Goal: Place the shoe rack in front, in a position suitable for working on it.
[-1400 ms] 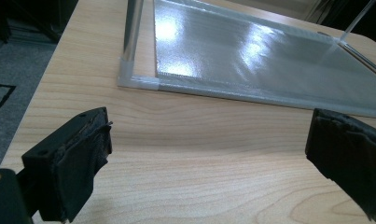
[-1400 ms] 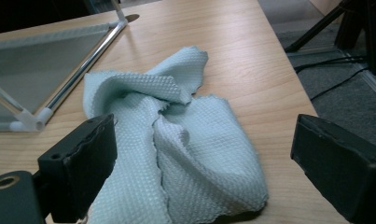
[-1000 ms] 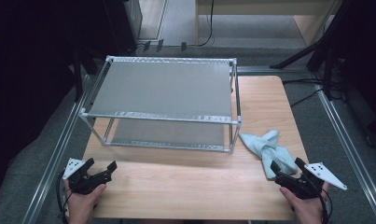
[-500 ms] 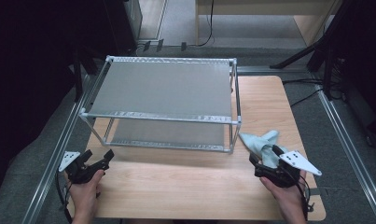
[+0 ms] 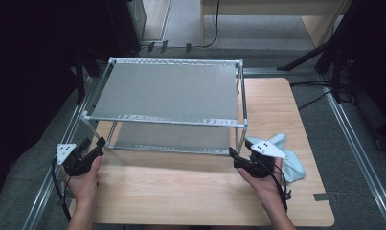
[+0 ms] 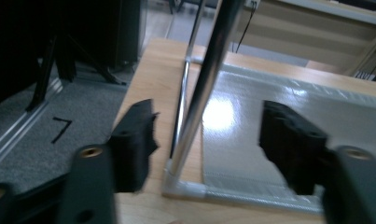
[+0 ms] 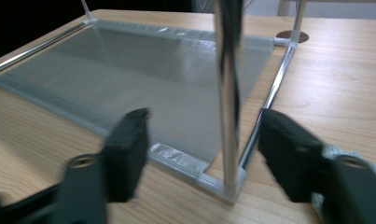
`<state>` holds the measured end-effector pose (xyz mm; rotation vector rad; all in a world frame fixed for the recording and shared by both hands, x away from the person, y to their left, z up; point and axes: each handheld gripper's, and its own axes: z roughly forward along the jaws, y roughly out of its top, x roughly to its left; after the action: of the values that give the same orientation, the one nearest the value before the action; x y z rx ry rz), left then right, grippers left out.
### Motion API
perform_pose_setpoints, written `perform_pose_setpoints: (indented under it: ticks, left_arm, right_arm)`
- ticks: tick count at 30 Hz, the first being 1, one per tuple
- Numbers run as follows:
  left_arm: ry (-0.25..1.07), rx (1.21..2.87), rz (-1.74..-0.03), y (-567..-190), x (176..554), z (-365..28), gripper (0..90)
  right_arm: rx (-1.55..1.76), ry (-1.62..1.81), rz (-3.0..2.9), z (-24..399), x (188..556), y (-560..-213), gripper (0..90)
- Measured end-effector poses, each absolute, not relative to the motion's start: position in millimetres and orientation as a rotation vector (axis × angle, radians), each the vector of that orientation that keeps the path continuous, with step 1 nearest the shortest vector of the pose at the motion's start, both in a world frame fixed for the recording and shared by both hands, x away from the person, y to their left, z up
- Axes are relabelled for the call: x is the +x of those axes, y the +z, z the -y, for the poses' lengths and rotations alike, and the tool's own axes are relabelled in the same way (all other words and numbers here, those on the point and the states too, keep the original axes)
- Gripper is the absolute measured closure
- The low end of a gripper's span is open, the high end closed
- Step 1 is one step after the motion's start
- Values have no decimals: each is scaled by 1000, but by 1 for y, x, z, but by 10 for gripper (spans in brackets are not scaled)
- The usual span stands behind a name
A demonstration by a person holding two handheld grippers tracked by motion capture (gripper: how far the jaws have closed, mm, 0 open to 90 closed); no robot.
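My left gripper point(image 6: 204, 140) and right gripper point(image 7: 204, 154) each straddle a front corner post of the rack point(image 5: 166, 91), which stands across the far half of the desk point(image 5: 190, 191); both have just been closing, yet remain spread with no pad touching metal. The rack looks light, stiff and slippery (thin chromed tubing), so I'd pinch the left post point(image 6: 199, 102) and right post point(image 7: 228, 93) low, near the plastic corner joints.
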<state>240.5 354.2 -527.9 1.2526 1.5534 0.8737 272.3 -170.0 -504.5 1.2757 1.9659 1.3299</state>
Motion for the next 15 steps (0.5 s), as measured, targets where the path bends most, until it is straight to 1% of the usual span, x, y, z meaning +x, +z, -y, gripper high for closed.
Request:
perform_pose_setpoints:
  ticks: [3, 4, 5, 6, 7, 8, 11, 13, 15]
  left_arm:
    - [858, 1226, -1551, -525, 239, -360, 648]
    - [864, 1233, -1546, -524, 238, -360, 690]
    - [866, 1249, -1541, -524, 239, -360, 749]
    - [851, 1265, -1531, -524, 239, -361, 788]
    - [841, 1282, -1519, -524, 239, -361, 849]
    - [847, 1283, -1521, -523, 238, -361, 889]
    - [824, 1269, -1506, -521, 235, -363, 900]
    - [793, 1264, -1446, -521, 233, -364, 879]
    - [784, 1289, -1402, -521, 235, -361, 733]
  right_arm:
    - [1255, 1307, -1949, 168, 271, -502, 611]
    - [1272, 1312, -1946, 170, 272, -501, 658]
    - [1301, 1324, -1932, 173, 272, -499, 702]
    - [1326, 1339, -1907, 176, 273, -498, 735]
    - [1340, 1356, -1900, 179, 274, -497, 753]
    - [1350, 1371, -1903, 181, 276, -496, 770]
    - [1348, 1358, -1895, 183, 276, -496, 784]
    - [1335, 1361, -1901, 185, 276, -496, 787]
    - [1338, 1358, -1893, 186, 276, -496, 790]
